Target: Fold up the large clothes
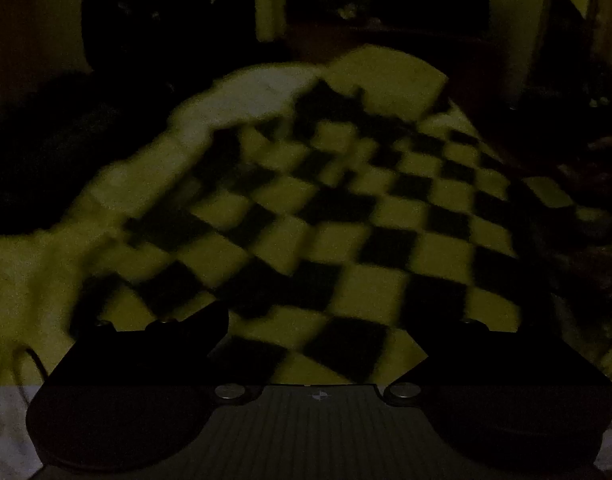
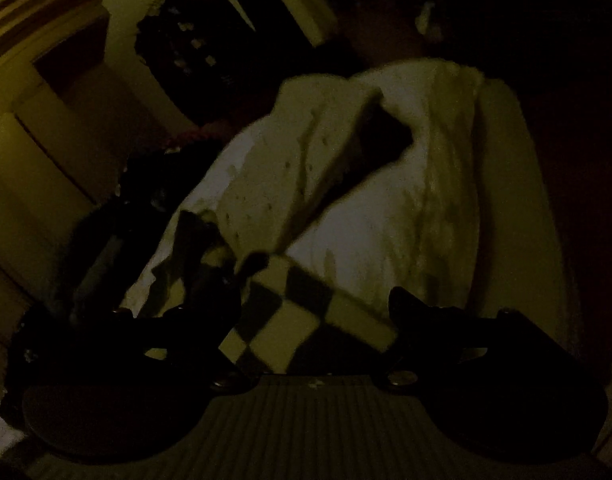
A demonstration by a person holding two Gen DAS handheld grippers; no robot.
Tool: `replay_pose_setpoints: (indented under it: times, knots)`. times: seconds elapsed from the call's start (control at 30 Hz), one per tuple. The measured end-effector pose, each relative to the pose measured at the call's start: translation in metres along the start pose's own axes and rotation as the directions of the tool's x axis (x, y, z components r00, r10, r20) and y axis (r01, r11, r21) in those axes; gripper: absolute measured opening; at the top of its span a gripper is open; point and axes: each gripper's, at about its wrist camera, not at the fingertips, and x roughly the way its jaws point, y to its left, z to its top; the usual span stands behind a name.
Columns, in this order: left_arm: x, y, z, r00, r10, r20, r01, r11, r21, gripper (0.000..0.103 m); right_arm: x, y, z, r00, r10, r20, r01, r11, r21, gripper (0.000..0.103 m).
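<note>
The left view is taken from behind the left claw (image 1: pixel 317 320), tilted steeply down and close over the checked cloth (image 1: pixel 325 208). The right view is taken along the right claw (image 2: pixel 313 312), angled more shallowly. The cloth (image 2: pixel 290 320) is shared.

Dim, blurry pics. Large checkered garment (image 1: pixel 345 208), dark and pale squares, lies spread wide across a pale surface, w/ ripples in the cloth. Its far edge looks ragged and uneven; near edge runs off the bottom of the left wrist view. In the right wrist view only one checkered corner (image 2: pixel 290 312) shows, low in frame, lying on pale, wrinkled cloth. Exact garment type can't be told.
</note>
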Motion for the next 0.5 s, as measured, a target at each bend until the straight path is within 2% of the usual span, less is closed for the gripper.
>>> replay_pose_setpoints:
  times: [0.1,0.2,0.3,0.5]
  knots:
    - [0.012,-0.012,-0.006,0.997,-0.013,-0.074,0.011,1.000,-0.026,0.103,0.004,-0.004,-0.008,1.000,0.012,-0.016,-0.011,0.999,0.031,0.084]
    - [0.012,-0.023,-0.011,0.998,0.016,-0.069,-0.014,1.000,0.026,0.103,0.010,-0.004,-0.014,0.997,0.041,-0.060,-0.038,0.998,0.059,0.091]
    - [0.011,-0.027,-0.015,0.996,0.040,-0.077,-0.036,0.998,0.058,0.103,0.021,-0.004,-0.020,0.992,0.023,-0.125,-0.016,0.998,0.060,0.092]
    - [0.009,-0.034,-0.018,0.996,0.053,-0.068,-0.048,0.996,0.081,0.103,0.030,0.000,-0.032,0.989,0.020,-0.144,-0.015,0.999,0.035,0.097]
